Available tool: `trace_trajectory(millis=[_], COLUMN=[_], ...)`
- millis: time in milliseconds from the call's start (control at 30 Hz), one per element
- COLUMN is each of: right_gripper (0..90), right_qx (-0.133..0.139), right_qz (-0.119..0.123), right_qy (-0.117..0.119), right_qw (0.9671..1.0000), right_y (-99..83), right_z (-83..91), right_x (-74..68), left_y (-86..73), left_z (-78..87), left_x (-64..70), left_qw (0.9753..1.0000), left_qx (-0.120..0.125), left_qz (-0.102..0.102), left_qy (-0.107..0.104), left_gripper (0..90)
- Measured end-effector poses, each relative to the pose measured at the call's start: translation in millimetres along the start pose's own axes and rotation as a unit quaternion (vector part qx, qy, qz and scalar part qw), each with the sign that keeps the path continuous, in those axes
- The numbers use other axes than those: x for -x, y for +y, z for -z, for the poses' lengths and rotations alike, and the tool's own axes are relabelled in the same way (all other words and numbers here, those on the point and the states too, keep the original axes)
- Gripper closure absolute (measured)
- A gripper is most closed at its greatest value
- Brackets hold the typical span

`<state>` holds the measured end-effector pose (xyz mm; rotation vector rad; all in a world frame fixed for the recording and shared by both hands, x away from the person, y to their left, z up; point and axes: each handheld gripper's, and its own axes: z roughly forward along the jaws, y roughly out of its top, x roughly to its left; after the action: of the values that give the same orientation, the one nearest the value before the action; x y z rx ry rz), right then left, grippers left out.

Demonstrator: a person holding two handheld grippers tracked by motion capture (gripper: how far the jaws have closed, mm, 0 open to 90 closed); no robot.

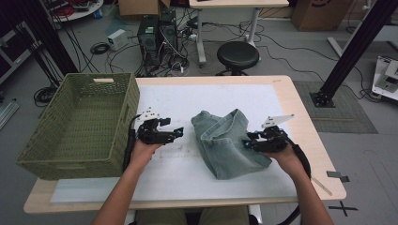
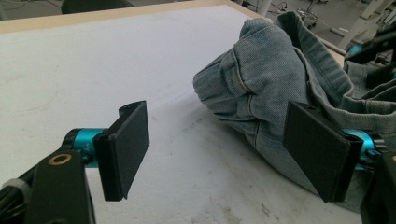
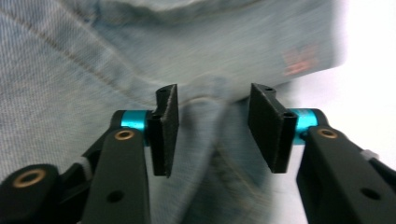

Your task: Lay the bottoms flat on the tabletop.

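Observation:
A folded pair of light blue denim shorts (image 1: 225,143) lies on the white mat (image 1: 178,173) at the middle of the table. My left gripper (image 1: 180,132) is held open just left of the denim (image 2: 261,79), its jaws wide apart and nothing between them. My right gripper (image 1: 246,144) is open at the right edge of the shorts, its jaws straddling a fold of the fabric (image 3: 212,112) without closing on it.
A large olive woven basket (image 1: 80,124) stands at the table's left edge, next to my left hand. The wooden table (image 1: 307,136) rim borders the mat. Beyond the far edge are a black stool (image 1: 237,55), computer towers (image 1: 157,35) and cables on the floor.

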<state>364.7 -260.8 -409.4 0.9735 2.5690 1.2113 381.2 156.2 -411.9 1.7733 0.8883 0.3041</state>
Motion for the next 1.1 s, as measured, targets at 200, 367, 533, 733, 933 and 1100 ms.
trace_trajectory(millis=[200,367,533,733,933,1100], right_gripper=[83.4,83.2,74.6,53.5,48.1,48.1], right_qx=[-0.008,-0.031,-0.067,0.057,0.082,0.073], right_qz=[0.075,0.100,0.115,0.032,-0.047,-0.059], right_qy=[0.050,0.092,0.107,0.058,-0.093,-0.123], right_qw=[0.9959,0.9902,0.9854,0.9962,0.9911,0.9880], right_y=[-13.4,-29.7,-46.2,-38.5,-32.8,-34.3], right_z=[1.8,9.9,17.7,50.2,44.2,30.9], right_x=[-16.8,-24.9,-29.6,-7.1,15.9,17.1], left_y=[0.8,1.4,3.1,5.5,22.2,41.0], left_z=[0.5,-1.8,-2.7,-5.4,-11.8,-27.9], left_x=[0.5,3.0,5.6,7.9,17.4,26.4], left_qw=[1.0000,1.0000,1.0000,0.9999,0.9995,0.9986], left_qx=[-0.001,-0.002,0.002,0.007,0.019,0.012], left_qz=[-0.002,-0.003,-0.007,-0.005,-0.012,-0.027], left_qy=[0.000,-0.002,-0.004,-0.005,-0.022,-0.043], left_gripper=[23.1,23.1,23.1,23.4,23.8,26.6])
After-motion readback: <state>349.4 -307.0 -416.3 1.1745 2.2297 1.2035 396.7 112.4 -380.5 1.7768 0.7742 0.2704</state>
